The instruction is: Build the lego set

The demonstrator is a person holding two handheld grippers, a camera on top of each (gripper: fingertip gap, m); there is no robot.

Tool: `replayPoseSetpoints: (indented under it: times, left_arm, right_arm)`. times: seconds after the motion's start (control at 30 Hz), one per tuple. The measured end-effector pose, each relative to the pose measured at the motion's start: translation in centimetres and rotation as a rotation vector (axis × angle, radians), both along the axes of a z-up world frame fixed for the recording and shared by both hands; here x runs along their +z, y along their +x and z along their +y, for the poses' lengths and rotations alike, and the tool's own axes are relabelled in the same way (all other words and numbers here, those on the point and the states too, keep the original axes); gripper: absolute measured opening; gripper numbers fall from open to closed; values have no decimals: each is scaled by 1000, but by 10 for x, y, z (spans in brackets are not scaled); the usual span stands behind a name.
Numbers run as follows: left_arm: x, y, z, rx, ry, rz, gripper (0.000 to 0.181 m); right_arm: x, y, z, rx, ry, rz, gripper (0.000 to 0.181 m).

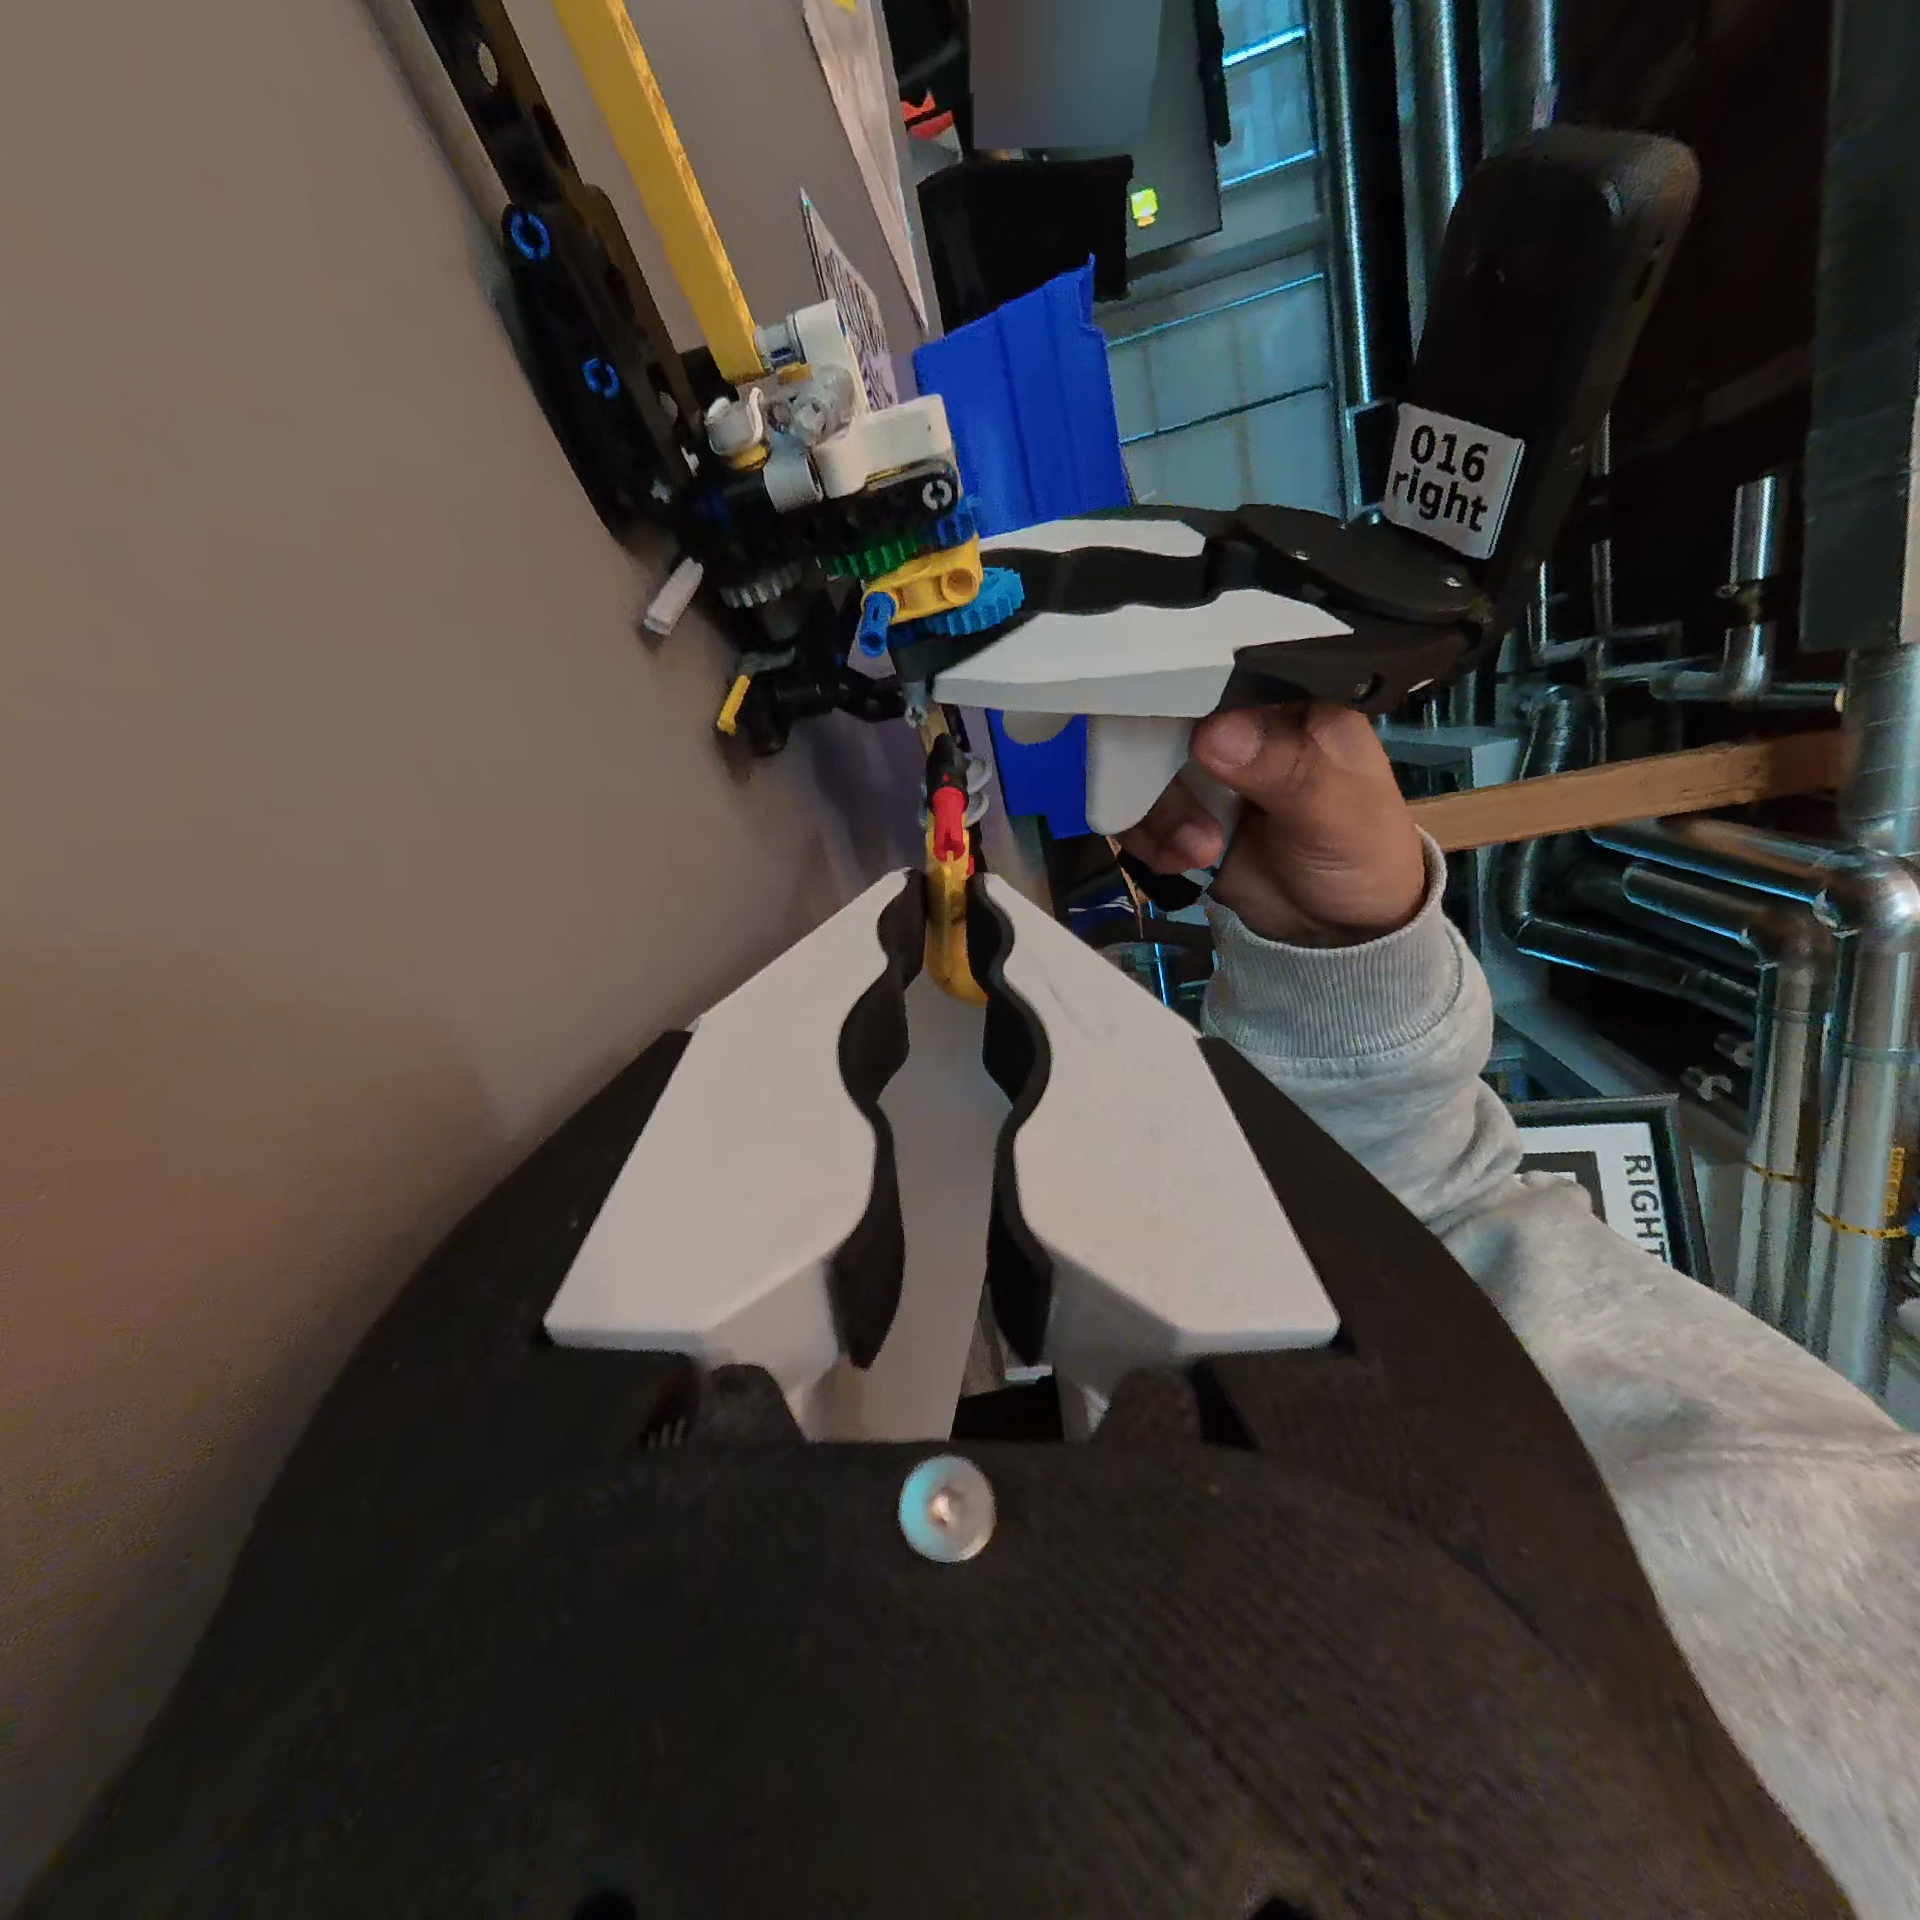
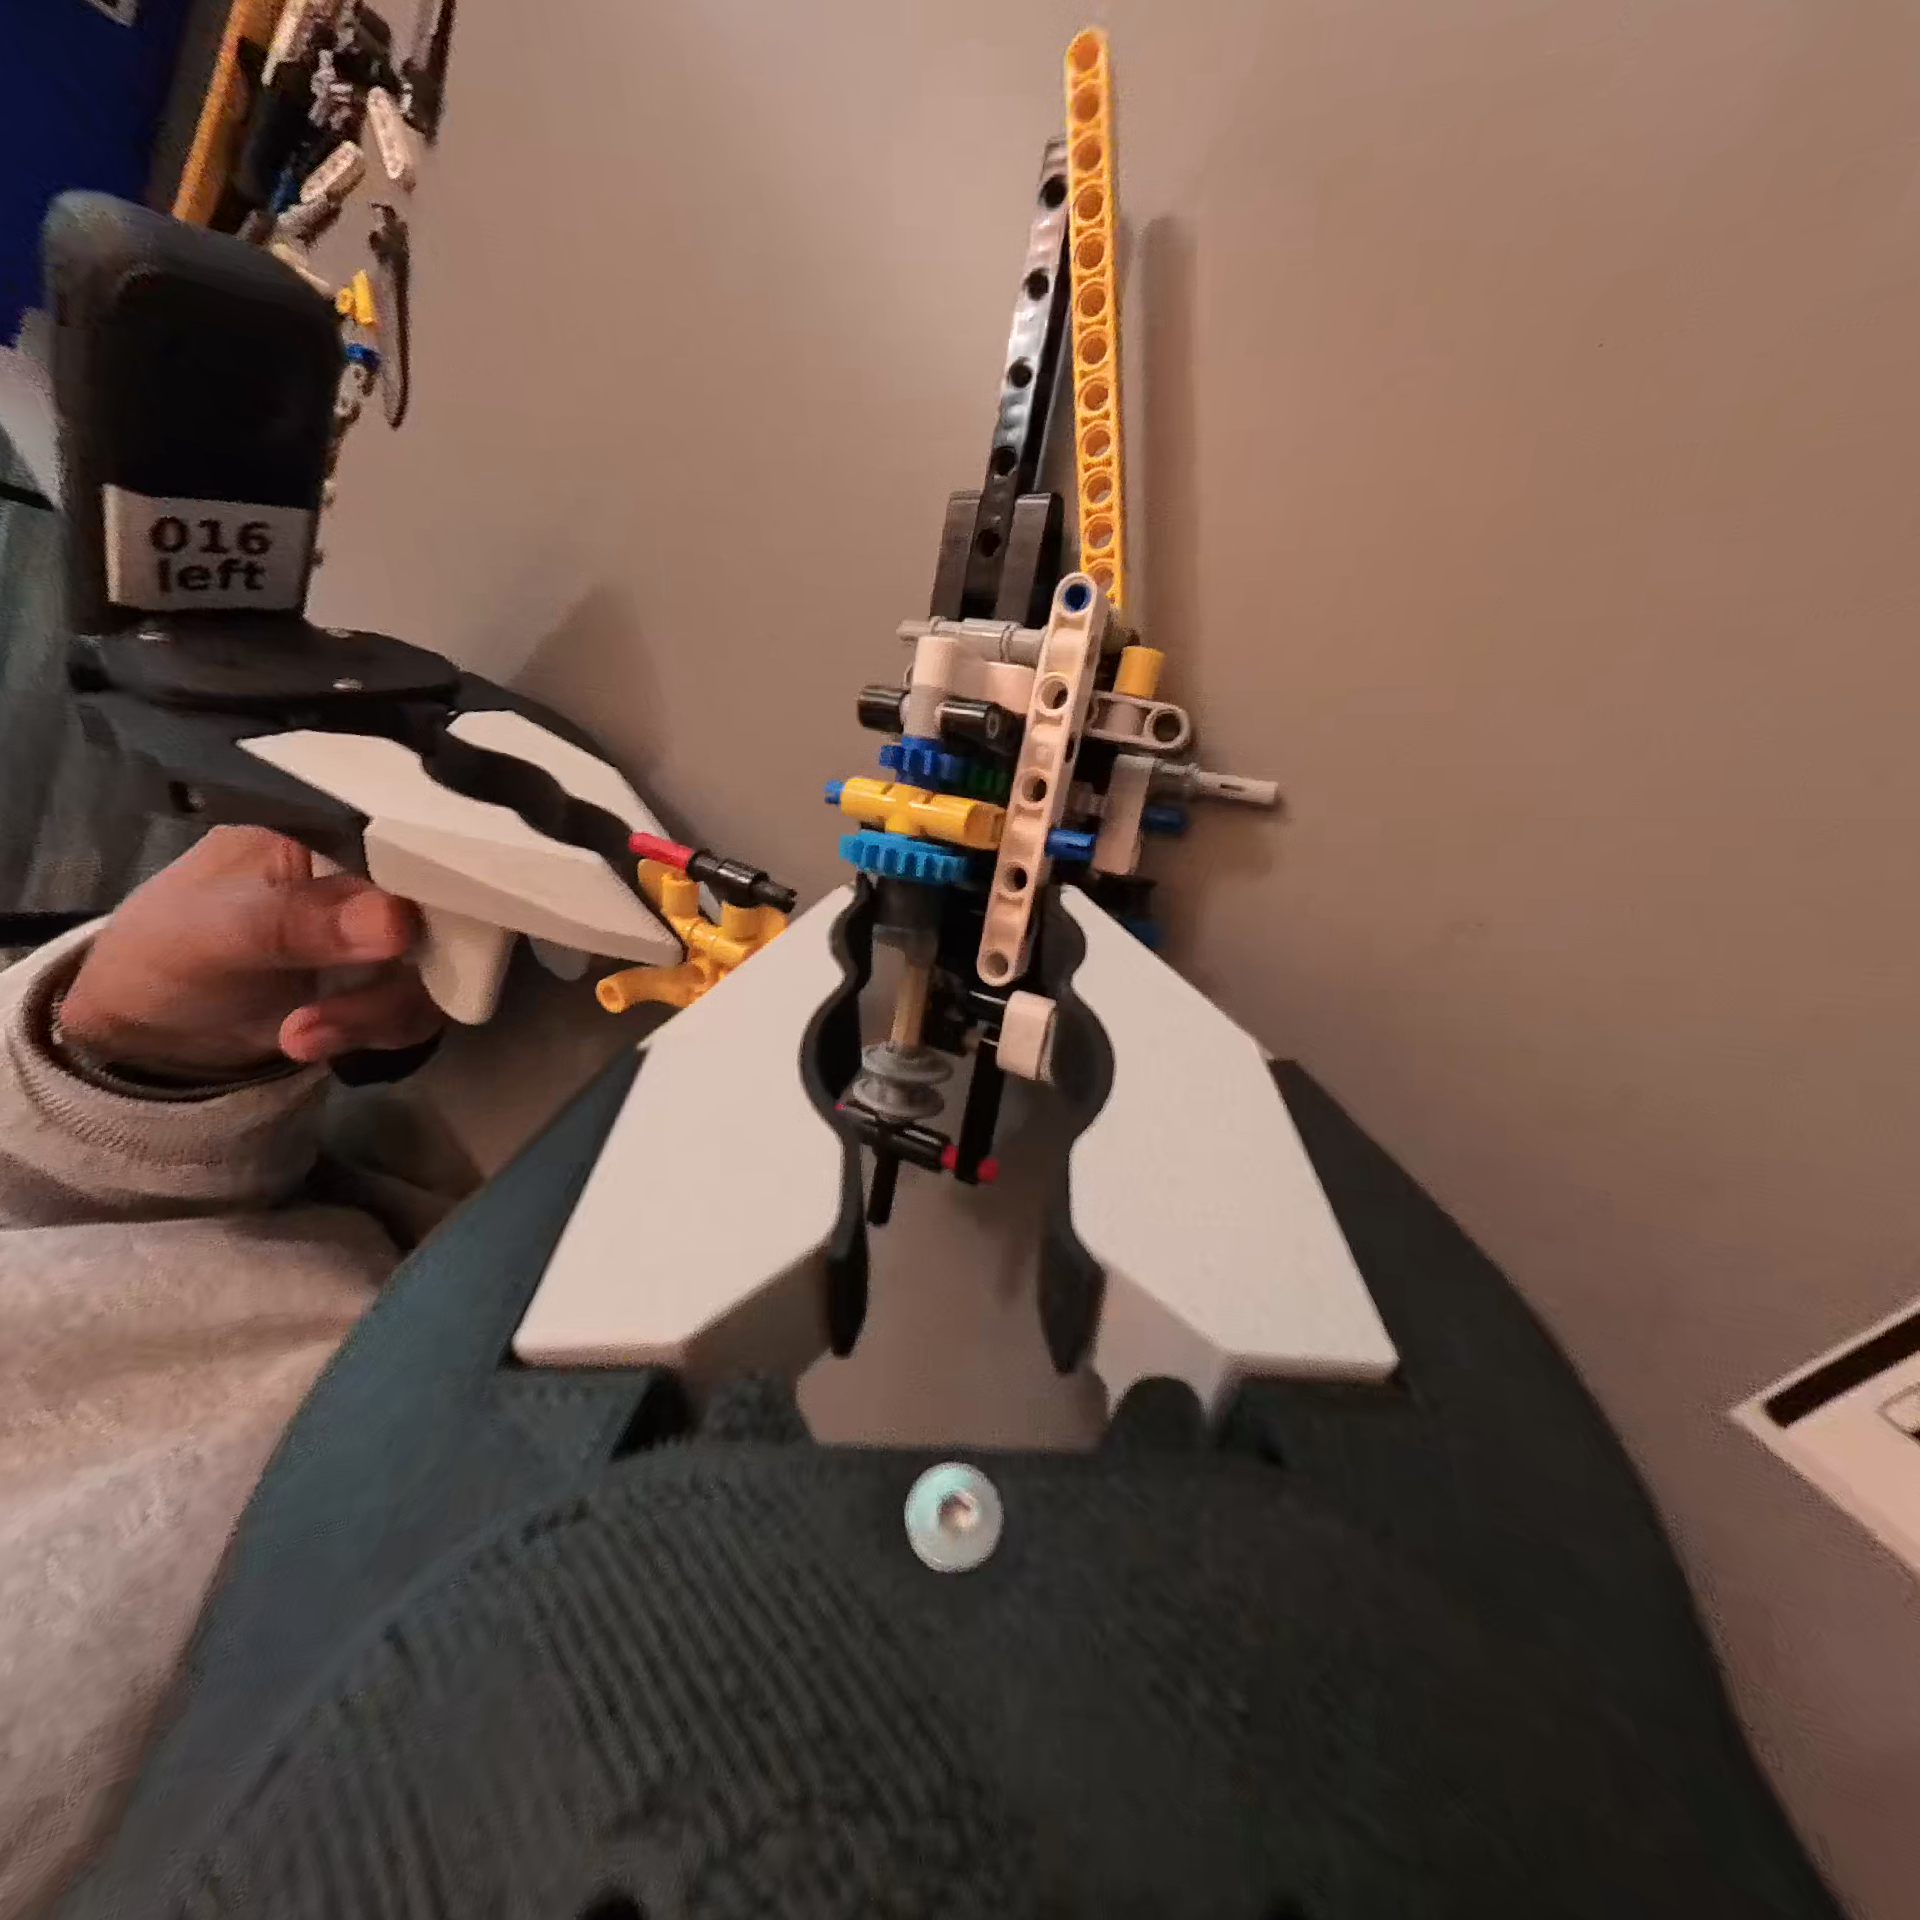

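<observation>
The lego assembly (image 2: pixel 977 769) has a long yellow beam (image 2: pixel 1091 312), black and white beams, and blue and green gears. It lies against the grey table (image 2: pixel 1455 520). My right gripper (image 2: pixel 956 899) is shut on its lower end by the light blue gear; it also shows in the left wrist view (image 1: pixel 935 613). My left gripper (image 1: pixel 948 883) is shut on a small yellow connector piece (image 1: pixel 951 961) with a red and black pin (image 1: pixel 945 805). It holds the piece just beside the assembly's gripped end, apart from it. The left gripper (image 2: pixel 665 904) and yellow piece (image 2: pixel 717 935) also show in the right wrist view.
A blue bin (image 1: pixel 1029 416) stands behind the assembly. Loose lego parts (image 2: pixel 312 156) lie at the far left of the table. Printed sheets (image 1: pixel 852 301) lie near the bin. A white box corner (image 2: pixel 1849 1434) shows at the lower right. Metal pipes (image 1: pixel 1766 935) fill the background. Some 6 cm of space lies between my two pairs of fingers.
</observation>
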State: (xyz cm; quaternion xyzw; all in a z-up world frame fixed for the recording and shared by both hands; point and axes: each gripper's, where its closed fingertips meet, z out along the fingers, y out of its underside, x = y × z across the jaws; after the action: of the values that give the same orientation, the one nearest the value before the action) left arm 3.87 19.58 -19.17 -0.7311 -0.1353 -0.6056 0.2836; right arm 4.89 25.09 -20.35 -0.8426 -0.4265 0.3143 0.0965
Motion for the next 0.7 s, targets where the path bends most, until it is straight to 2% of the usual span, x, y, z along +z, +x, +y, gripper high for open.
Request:
replayPoseSetpoints:
  times: [0.17,0.37,0.57,0.7]
  left_arm:
    - [-2,5,-11,-10,0,28,5]
    - [1,5,-13,-16,9,-4,5]
    - [5,4,-15,-23,32,-25,5]
    - [8,3,-15,-22,43,-45,5]
  right_arm:
    - [4,3,-14,30,-54,21,40]
    - [22,5,0,57,113,4,37]
    - [36,-8,5,153,283,-21,35]
    - [40,-21,11,185,277,-62,28]
